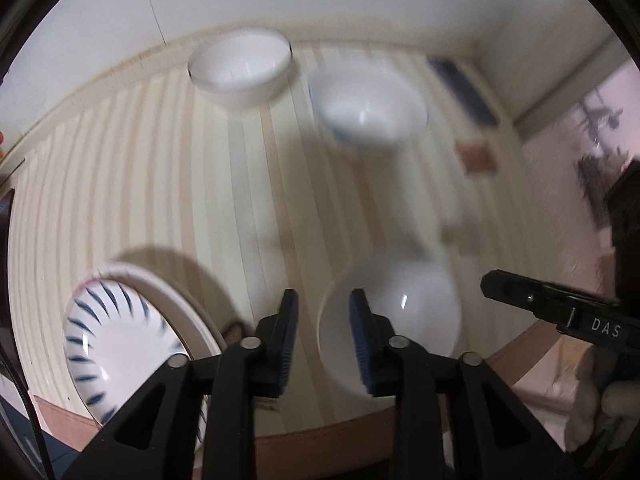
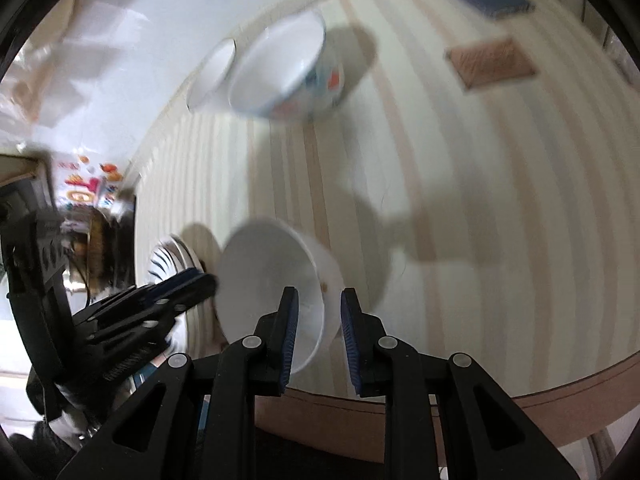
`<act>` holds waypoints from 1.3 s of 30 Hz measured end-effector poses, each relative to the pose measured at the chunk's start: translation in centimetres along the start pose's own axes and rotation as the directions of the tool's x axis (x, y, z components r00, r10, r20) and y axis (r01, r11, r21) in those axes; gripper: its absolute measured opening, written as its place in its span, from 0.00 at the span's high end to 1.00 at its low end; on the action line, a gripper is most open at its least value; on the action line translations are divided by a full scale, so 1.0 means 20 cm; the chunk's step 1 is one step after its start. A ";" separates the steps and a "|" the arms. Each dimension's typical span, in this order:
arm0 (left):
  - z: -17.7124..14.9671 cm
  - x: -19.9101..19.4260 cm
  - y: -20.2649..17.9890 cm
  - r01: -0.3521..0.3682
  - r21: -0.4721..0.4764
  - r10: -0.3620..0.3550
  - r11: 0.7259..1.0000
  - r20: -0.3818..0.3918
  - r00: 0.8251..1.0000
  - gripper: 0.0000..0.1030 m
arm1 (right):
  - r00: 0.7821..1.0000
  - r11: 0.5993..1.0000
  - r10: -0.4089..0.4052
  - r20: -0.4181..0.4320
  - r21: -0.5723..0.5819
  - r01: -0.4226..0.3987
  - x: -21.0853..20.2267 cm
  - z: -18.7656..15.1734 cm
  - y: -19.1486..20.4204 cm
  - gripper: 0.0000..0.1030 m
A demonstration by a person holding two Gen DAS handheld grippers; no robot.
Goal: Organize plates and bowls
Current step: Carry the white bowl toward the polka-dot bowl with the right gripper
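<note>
A plain white bowl [image 1: 396,312] sits near the table's front edge; in the right wrist view [image 2: 264,280] its rim lies between my right gripper's fingers. My right gripper [image 2: 319,316] is part open around that rim, not clamped. My left gripper [image 1: 323,320] is open and empty, just left of this bowl. A blue-striped plate [image 1: 108,344] rests on a white plate at the front left. A white bowl [image 1: 240,68] and a blue-patterned bowl [image 1: 372,108] stand at the back.
The striped table [image 1: 160,168] has a rounded brown front edge. A dark blue flat object [image 1: 464,88] and a brown coaster [image 1: 476,156] lie at the back right. A white wall runs behind the table.
</note>
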State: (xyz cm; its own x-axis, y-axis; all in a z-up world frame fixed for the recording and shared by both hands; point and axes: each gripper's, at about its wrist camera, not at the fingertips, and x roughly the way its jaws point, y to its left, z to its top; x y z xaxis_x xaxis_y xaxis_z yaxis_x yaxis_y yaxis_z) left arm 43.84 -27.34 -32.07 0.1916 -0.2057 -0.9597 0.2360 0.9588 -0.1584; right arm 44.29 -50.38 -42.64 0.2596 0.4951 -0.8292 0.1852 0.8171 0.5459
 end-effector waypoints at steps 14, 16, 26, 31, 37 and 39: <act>0.68 0.34 0.09 0.010 -0.138 -0.015 0.990 -0.034 0.999 0.65 | 0.989 0.986 0.074 0.126 0.136 -0.091 0.15 0.64 -0.06 0.47; 0.71 0.42 0.10 0.027 -0.130 -0.034 0.991 -0.054 0.998 0.68 | 0.992 0.988 0.065 0.107 0.136 -0.080 0.22 0.69 -0.07 0.47; 0.75 0.51 0.02 0.017 -0.061 -0.020 0.998 -0.051 0.998 0.86 | 0.993 0.997 -0.007 0.118 0.073 -0.002 0.36 0.77 0.01 0.81; 0.73 0.44 0.01 0.036 -0.050 -0.038 0.998 -0.036 0.999 0.86 | 0.990 0.998 -0.009 0.141 0.069 -0.001 0.29 0.74 -0.01 0.81; 0.65 0.25 -0.02 0.066 -0.045 -0.066 0.997 0.003 0.998 0.86 | 0.987 0.999 -0.008 0.160 0.037 0.002 0.13 0.63 0.07 0.81; 0.59 0.15 -0.03 0.073 -0.029 -0.072 0.997 0.025 0.997 0.86 | 0.986 1.000 -0.008 0.165 0.017 0.006 0.06 0.56 0.10 0.81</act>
State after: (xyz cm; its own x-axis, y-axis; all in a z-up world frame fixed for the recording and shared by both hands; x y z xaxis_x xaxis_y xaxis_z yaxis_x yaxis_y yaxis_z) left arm 55.48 -30.83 -32.13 0.1973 -0.2794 -0.9397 0.2220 0.9464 -0.2348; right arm 55.69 -51.41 -41.19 0.4111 0.4325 -0.8025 0.2030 0.8148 0.5431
